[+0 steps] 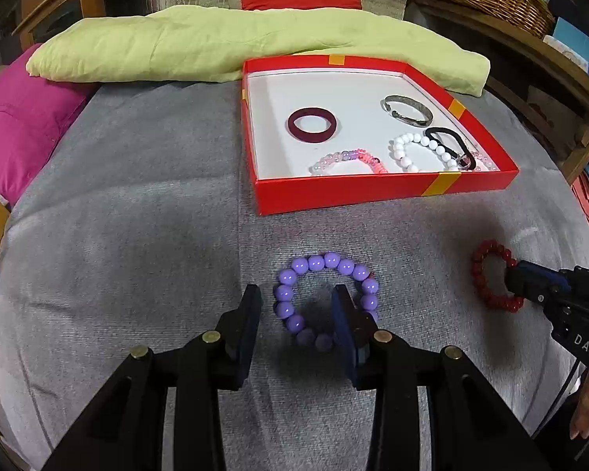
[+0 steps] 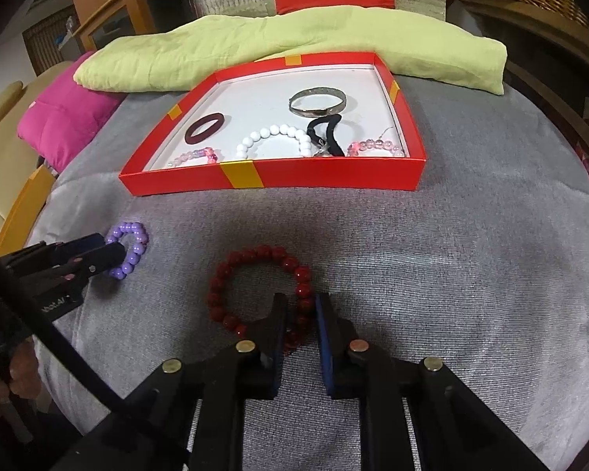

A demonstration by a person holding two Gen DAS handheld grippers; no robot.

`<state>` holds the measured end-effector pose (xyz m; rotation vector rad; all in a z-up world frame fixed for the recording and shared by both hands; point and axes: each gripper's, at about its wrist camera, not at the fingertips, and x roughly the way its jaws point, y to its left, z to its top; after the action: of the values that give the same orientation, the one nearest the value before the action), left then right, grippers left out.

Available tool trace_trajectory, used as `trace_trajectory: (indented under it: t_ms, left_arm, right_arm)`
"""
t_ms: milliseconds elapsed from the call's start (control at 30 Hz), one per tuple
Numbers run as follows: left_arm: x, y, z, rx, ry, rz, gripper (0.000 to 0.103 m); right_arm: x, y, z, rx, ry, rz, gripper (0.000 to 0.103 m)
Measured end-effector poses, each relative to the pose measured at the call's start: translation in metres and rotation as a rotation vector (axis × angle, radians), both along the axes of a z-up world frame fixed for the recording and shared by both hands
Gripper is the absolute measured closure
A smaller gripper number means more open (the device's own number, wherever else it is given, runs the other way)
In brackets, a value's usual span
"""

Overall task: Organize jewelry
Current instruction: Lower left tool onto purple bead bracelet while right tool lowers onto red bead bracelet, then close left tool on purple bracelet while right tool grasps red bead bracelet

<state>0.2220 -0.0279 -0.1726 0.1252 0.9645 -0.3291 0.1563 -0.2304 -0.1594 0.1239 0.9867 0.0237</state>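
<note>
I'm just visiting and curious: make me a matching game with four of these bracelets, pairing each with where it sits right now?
Things:
1. purple bead bracelet
2. dark red bead bracelet
3. silver bangle
4. maroon ring bangle

Places:
A. in the red box, far right part
B. on the grey cloth, one side between the jaws of the left gripper
C. in the red box, left part
D. on the grey cloth, one side between the jaws of the right gripper

Pairs: 1-B, 2-D, 3-A, 4-C
</note>
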Motion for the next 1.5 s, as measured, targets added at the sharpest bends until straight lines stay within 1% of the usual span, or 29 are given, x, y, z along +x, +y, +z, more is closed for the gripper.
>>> trace_trajectory:
  t_ms: [67, 100, 133, 200, 333, 467, 600, 667, 767, 867, 900, 933, 967, 1000, 1033, 1067, 1133, 1200, 1233, 1300, 1367, 1400, 1500]
  left_arm:
    - [-0.001, -0.002, 0.0, -0.01, -0.008, -0.014, 0.077]
    - [-0.002, -0.003, -0.001, -0.023, 0.004, -0.029, 0.091]
    - [-0.003, -0.003, -0.001, -0.033, 0.008, -0.036, 0.092]
    - [-0.007, -0.005, -0.001, -0.026, -0.003, -0.049, 0.093]
    - [-0.011, -0.006, 0.001, -0.039, 0.001, -0.076, 0.094]
    - [-0.019, -0.007, 0.005, -0.046, 0.003, -0.096, 0.094]
    - [-0.025, -0.009, 0.008, -0.058, 0.01, -0.119, 0.094]
    - [-0.026, -0.009, 0.006, -0.05, 0.017, -0.121, 0.094]
    - [-0.024, -0.011, 0.001, -0.031, 0.045, -0.126, 0.094]
    - [-0.026, -0.014, -0.001, -0.016, 0.038, -0.14, 0.093]
    - [-0.026, -0.014, -0.001, -0.015, 0.039, -0.144, 0.091]
    - [-0.026, -0.014, -0.001, -0.019, 0.042, -0.15, 0.085]
    - [-0.027, -0.015, -0.002, -0.027, 0.046, -0.162, 0.08]
    - [-0.028, -0.016, -0.002, -0.031, 0.046, -0.171, 0.072]
    - [-0.03, -0.018, -0.002, -0.028, 0.04, -0.18, 0.067]
    - [-0.031, -0.018, -0.003, -0.023, 0.036, -0.185, 0.066]
    - [-0.033, -0.021, -0.004, -0.006, 0.022, -0.19, 0.066]
    - [-0.034, -0.023, -0.004, 0.001, 0.015, -0.185, 0.066]
    - [-0.034, -0.024, -0.003, 0.003, 0.012, -0.181, 0.066]
    - [-0.035, -0.024, -0.002, 0.009, 0.007, -0.176, 0.067]
    - [-0.037, -0.026, -0.001, 0.018, -0.002, -0.178, 0.081]
    - [-0.038, -0.027, -0.001, 0.028, -0.009, -0.176, 0.09]
    - [-0.04, -0.028, 0.002, 0.032, -0.02, -0.171, 0.094]
  right_arm:
    - [0.0, -0.001, 0.0, 0.006, 0.002, -0.002, 0.087]
    - [0.0, -0.001, 0.0, 0.011, 0.002, -0.005, 0.086]
    - [0.0, -0.002, -0.001, 0.018, 0.003, -0.01, 0.086]
    - [0.0, -0.002, -0.001, 0.022, 0.004, -0.013, 0.085]
    - [0.0, 0.0, 0.0, 0.021, 0.003, -0.019, 0.086]
    - [-0.001, -0.001, 0.002, 0.042, 0.0, -0.019, 0.092]
    - [-0.002, -0.005, 0.003, 0.085, -0.008, -0.035, 0.092]
    - [-0.001, -0.006, 0.002, 0.102, -0.003, -0.043, 0.092]
    - [0.002, -0.007, 0.0, 0.121, 0.018, -0.059, 0.09]
    - [0.004, -0.003, 0.0, 0.114, 0.022, -0.057, 0.08]
    - [0.005, -0.001, 0.0, 0.102, 0.02, -0.055, 0.077]
    - [0.006, 0.002, -0.001, 0.088, 0.018, -0.05, 0.076]
    - [0.006, 0.006, -0.001, 0.067, 0.015, -0.039, 0.072]
    - [0.006, 0.008, -0.001, 0.054, 0.011, -0.032, 0.07]
    - [0.006, 0.011, -0.001, 0.034, 0.005, -0.027, 0.07]
    - [0.006, 0.013, -0.001, 0.014, 0.0, -0.023, 0.07]
    - [0.005, 0.017, -0.002, -0.019, -0.008, -0.018, 0.072]
    - [0.005, 0.019, -0.002, -0.076, -0.019, -0.017, 0.089]
    - [0.004, 0.019, -0.002, -0.084, -0.024, -0.018, 0.091]
    - [0.004, 0.013, 0.0, -0.06, -0.029, -0.026, 0.092]
    - [0.003, 0.009, 0.002, -0.063, -0.037, -0.036, 0.092]
    - [0.002, 0.007, 0.003, -0.066, -0.041, -0.043, 0.092]
    - [0.001, 0.0, 0.008, -0.032, -0.055, -0.064, 0.092]
